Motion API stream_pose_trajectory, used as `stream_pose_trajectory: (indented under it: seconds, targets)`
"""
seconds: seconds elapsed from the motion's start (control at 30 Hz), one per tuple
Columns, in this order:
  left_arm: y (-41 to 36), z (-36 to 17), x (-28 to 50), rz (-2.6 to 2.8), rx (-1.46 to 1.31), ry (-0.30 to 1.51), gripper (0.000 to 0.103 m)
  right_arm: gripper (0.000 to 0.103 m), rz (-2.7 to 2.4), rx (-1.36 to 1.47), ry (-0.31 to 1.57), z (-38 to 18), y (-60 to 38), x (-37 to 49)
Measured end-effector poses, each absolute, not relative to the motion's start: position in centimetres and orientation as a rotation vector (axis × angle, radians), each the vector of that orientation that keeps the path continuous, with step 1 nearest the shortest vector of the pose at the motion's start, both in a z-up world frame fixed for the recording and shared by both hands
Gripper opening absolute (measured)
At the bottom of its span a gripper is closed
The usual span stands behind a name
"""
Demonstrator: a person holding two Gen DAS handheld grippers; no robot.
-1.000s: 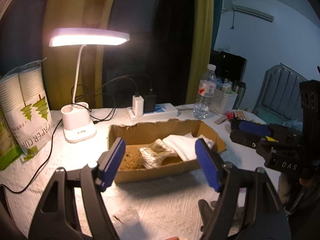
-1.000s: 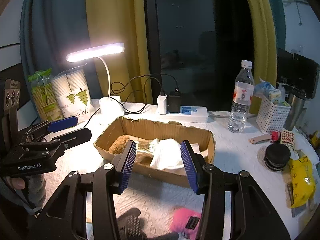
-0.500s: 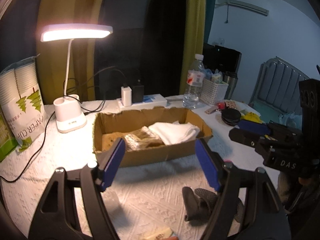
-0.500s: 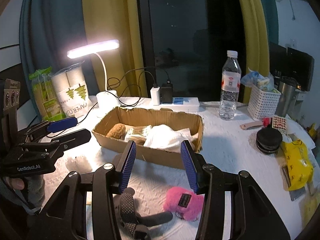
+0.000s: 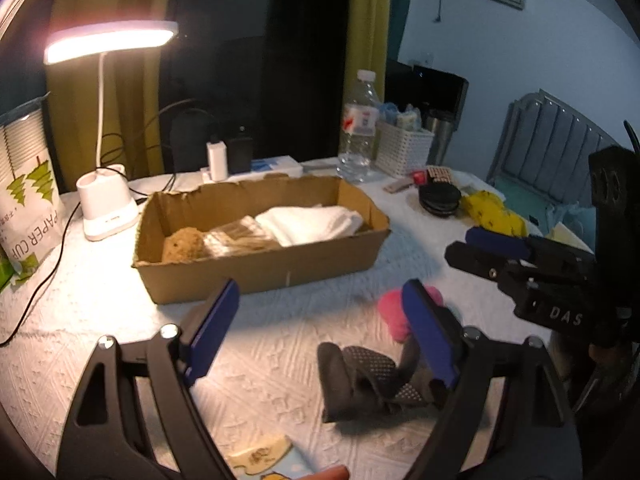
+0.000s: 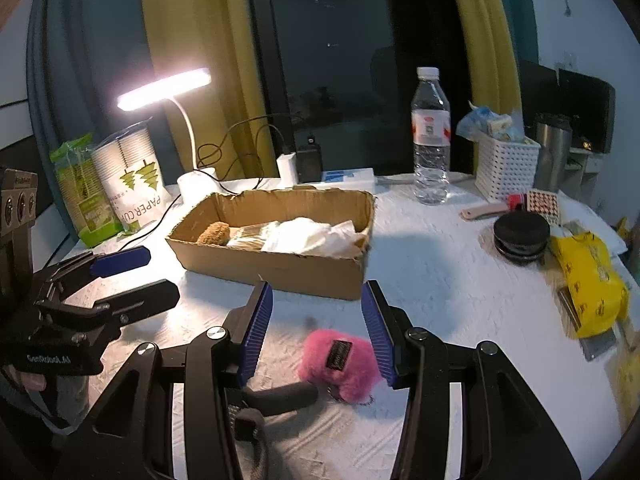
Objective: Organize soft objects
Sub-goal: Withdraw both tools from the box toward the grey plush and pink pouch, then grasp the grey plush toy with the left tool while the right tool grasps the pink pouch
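- Left gripper (image 5: pixel 320 336): blue-padded jaws spread wide, nothing between them; held above the white textured tablecloth (image 5: pixel 100 304), in front of the cardboard box.
- Right gripper (image 6: pixel 318 330): blue ribbed jaws wide apart, gripping nothing; the pink plush lies on the cloth between and just below the pads, nearer the right-hand pad. Contact cannot be told.
- Pink plush keychain (image 6: pixel 340 360): fluffy, small dark label on top, metal ring at its lower edge; on the tablecloth in front of the box, outside it.
- Dark grey sock (image 5: pixel 368 380): crumpled, dotted grip pattern; on the cloth beside the pink plush, outside the box.
- Cardboard box (image 6: pixel 280 268): open-topped, torn rim, mid-table.
- Contents of box: brown fuzzy ball (image 5: pixel 184 242) at the left end; a beige patterned cloth (image 5: pixel 236 240) in the middle; a folded white cloth (image 5: pixel 312 224) toward the right.
- Pale printed item (image 5: pixel 264 460): at the near edge of the cloth, partly cut off; kind unclear.
- Desk lamp (image 6: pixel 164 88): lit, white base behind the box.
- Paper cup sleeve (image 6: pixel 132 184): upright at table left, next to a green packet (image 6: pixel 84 192).
- Water bottle (image 6: pixel 431 136): upright behind the box, to the right.
- White woven basket (image 6: pixel 506 168): right of the bottle.
- Yellow bag (image 6: pixel 592 280): at table right, beside a black round disc (image 6: pixel 520 236).
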State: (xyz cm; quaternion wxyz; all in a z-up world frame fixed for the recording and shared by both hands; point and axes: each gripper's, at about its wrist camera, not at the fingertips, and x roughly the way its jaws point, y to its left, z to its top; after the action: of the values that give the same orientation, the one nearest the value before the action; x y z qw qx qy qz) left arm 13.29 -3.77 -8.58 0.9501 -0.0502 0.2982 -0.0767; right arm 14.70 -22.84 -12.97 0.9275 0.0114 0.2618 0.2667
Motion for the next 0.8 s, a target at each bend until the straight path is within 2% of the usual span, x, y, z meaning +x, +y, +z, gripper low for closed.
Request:
stream_pose_trajectory:
  seconds: [0.53, 0.6, 0.67, 0.8]
  targets:
    - [-7.9, -13.2, 14.9, -0.191, -0.122, 0.787, 0.085, 0.049, 0.515, 0.091, 0.567, -15.6, -26.9, 15.1]
    - [-8.2, -13.8, 15.1, -0.191, -0.129, 0.815, 0.086, 0.049, 0.51, 0.099, 0.571, -16.0, -27.3, 15.1]
    - [-8.6, -14.3, 15.2, -0.193, -0.128, 0.839, 0.093, 0.049, 0.506, 0.11, 0.576, -16.3, -27.7, 15.1]
    - [-9.3, -15.5, 15.5, -0.199, -0.12, 0.89, 0.094, 0.049, 0.501, 0.12, 0.588, -16.7, -28.1, 15.3]
